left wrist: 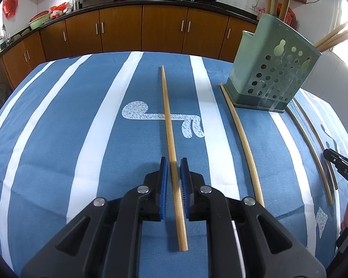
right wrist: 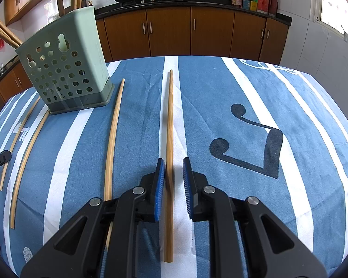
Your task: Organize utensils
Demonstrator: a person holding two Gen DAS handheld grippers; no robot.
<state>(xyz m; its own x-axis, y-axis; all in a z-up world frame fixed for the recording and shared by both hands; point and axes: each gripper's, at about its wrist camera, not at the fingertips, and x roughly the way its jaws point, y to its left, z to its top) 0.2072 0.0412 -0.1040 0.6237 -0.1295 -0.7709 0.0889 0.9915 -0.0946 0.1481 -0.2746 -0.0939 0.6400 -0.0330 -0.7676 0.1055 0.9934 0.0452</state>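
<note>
Beside the green perforated utensil holder (left wrist: 266, 74), which already has chopsticks poking out, more chopsticks lie loose on the blue striped tablecloth (left wrist: 81, 139). Nothing's blocking them. Left gripper (left wrist: 174, 166) angles down, pads parted with a chopstick (left wrist: 171, 153) running between, not squeezed. Right gripper (right wrist: 174, 166) same deal, jaws apart around another chopstick (right wrist: 169, 139), unclamped.

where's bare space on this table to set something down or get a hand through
Bare tablecloth left of the left gripper's chopstick, and right of the right gripper's chopstick around the black note print. Crowded at the green utensil holder: two more chopsticks flank its base.
</note>
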